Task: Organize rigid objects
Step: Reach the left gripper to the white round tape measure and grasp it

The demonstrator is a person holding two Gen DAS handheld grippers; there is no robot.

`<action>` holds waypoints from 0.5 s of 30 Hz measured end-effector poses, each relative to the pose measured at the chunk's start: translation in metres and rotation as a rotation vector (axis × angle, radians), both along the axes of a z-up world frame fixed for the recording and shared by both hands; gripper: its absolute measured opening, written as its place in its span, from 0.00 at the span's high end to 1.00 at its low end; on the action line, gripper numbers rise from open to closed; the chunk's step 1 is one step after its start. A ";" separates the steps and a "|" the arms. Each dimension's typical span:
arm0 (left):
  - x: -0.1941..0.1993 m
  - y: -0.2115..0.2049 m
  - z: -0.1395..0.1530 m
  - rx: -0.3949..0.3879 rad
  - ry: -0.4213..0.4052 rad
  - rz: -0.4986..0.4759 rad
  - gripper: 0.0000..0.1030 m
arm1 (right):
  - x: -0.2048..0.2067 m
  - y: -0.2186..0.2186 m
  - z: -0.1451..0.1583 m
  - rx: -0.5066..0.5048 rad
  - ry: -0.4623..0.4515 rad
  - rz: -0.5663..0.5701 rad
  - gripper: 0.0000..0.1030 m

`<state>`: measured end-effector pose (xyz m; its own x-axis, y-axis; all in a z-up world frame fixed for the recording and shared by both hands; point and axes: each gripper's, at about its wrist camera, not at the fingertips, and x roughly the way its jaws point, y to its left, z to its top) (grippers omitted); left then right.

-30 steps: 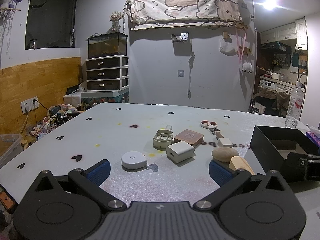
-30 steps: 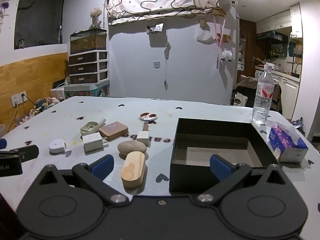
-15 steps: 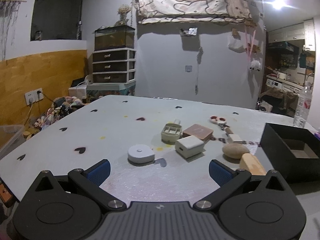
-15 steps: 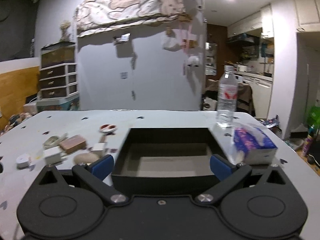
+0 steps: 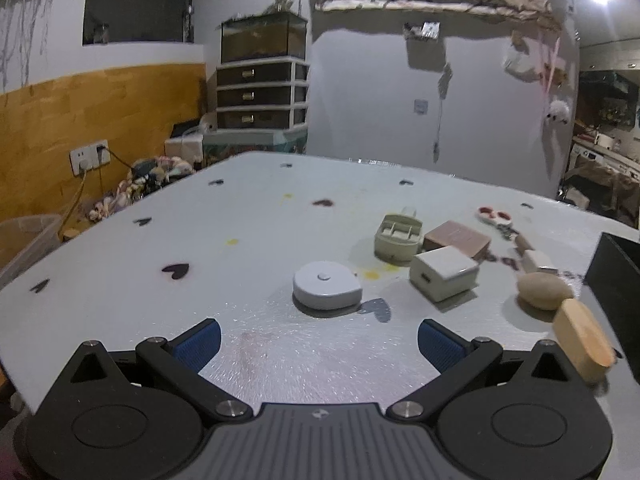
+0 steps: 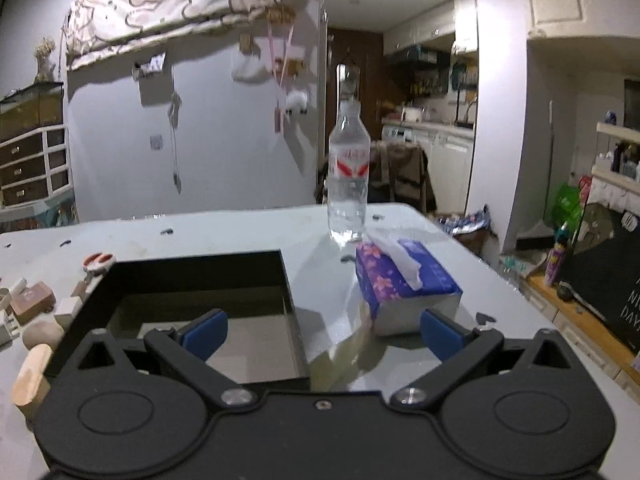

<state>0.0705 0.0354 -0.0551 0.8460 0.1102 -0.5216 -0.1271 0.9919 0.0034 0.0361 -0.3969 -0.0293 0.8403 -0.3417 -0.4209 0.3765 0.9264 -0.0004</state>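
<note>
My left gripper [image 5: 319,338] is open and empty, low over the table just short of a round white tape measure [image 5: 327,289]. Behind it lie a white charger cube [image 5: 444,272], a beige plug case [image 5: 398,237], a brown flat box [image 5: 457,238], scissors [image 5: 496,215], a tan stone [image 5: 544,290] and a wooden oval block [image 5: 583,339]. My right gripper [image 6: 323,332] is open and empty, over the right wall of the empty black box [image 6: 200,280]. The stone [image 6: 42,333] and wooden block [image 6: 30,372] show at the right wrist view's left edge.
A purple tissue box [image 6: 404,286] lies right of the black box, with a water bottle [image 6: 347,184] behind it. The black box's corner [image 5: 616,264] shows at the left wrist view's right edge. The table's right edge drops off near a kitchen area.
My left gripper has moved closer to the tape measure. My right gripper has swung right, from facing the wooden block to facing the black box's right wall and the tissue box.
</note>
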 end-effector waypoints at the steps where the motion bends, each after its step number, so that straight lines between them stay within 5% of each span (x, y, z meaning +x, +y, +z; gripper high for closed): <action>1: 0.006 0.002 -0.001 0.002 0.012 -0.006 0.00 | 0.003 -0.003 -0.001 0.006 0.007 -0.003 0.00; 3: 0.017 0.004 -0.005 0.017 0.027 -0.014 0.00 | 0.012 -0.008 -0.004 0.009 0.033 0.001 0.03; 7: 0.039 0.008 -0.009 0.058 0.040 -0.020 0.00 | 0.029 -0.015 -0.010 0.060 0.100 0.061 0.31; 11: 0.060 0.012 -0.014 0.075 0.054 -0.037 0.00 | 0.044 -0.012 -0.016 0.082 0.149 0.114 0.69; 15: 0.080 0.016 -0.023 0.069 0.076 -0.066 0.00 | 0.054 -0.006 -0.022 0.056 0.184 0.130 0.76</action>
<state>0.1502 0.0516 -0.0781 0.8112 0.0935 -0.5772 -0.0583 0.9951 0.0793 0.0901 -0.4028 -0.0514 0.7827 -0.2074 -0.5868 0.2524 0.9676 -0.0053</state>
